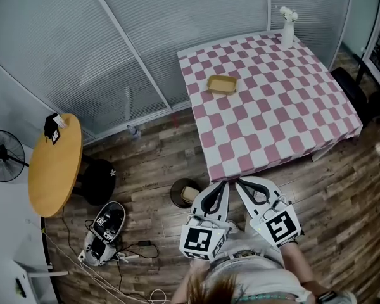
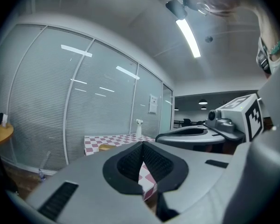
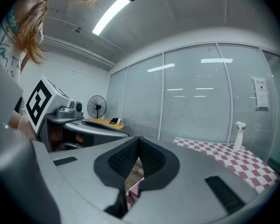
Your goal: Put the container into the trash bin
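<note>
I can read no lettering or number. The wall notice (image 3: 261, 99), ahead and right of the right gripper (image 3: 139, 143), is too small to read.

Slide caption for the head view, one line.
Shut, empty left gripper and right gripper near the checkered table; container on it, trash bin on the floor.
</note>
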A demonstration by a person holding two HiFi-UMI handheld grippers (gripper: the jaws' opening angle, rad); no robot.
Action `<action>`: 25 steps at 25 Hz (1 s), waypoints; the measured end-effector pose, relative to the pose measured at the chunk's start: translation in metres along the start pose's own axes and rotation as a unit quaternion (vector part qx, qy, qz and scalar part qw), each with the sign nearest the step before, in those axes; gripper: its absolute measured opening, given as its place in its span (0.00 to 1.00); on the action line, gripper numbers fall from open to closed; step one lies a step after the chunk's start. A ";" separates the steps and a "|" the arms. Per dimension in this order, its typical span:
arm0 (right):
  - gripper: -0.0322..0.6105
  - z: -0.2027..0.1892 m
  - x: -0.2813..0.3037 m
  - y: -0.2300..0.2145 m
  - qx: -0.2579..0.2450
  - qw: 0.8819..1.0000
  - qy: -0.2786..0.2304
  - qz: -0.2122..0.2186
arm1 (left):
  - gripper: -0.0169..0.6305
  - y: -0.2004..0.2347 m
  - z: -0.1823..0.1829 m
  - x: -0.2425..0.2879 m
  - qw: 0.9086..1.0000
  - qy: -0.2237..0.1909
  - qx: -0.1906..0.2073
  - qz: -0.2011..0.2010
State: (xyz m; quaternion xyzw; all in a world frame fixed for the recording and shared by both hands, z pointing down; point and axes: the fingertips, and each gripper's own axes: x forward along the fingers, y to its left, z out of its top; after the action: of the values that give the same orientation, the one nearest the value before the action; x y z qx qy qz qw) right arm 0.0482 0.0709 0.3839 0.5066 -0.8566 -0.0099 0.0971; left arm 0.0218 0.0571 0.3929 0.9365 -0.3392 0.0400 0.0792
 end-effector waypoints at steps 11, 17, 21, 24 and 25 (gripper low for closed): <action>0.04 -0.001 0.039 -0.062 0.003 1.000 -0.005 0.002 | 0.04 0.025 0.010 0.068 1.000 0.003 0.003 0.000; 0.04 0.012 0.081 -0.112 -0.013 1.000 -0.016 0.021 | 0.04 0.051 0.032 0.125 1.000 -0.010 0.010 0.007; 0.04 0.021 0.105 -0.143 -0.017 0.999 -0.023 0.032 | 0.04 0.066 0.049 0.158 1.000 -0.015 0.015 0.016; 0.04 0.025 0.122 -0.161 -0.016 0.999 -0.026 0.044 | 0.04 0.078 0.056 0.177 0.999 -0.015 0.013 0.028; 0.04 0.026 0.127 -0.167 -0.016 0.998 -0.027 0.048 | 0.04 0.082 0.057 0.183 0.999 -0.015 0.011 0.031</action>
State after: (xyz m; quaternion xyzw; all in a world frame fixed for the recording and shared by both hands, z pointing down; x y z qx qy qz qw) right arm 0.1288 -0.1228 0.3592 0.4626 -0.8821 -0.0329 0.0827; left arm 0.1107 -0.1297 0.3701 0.9268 -0.3689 0.0322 0.0629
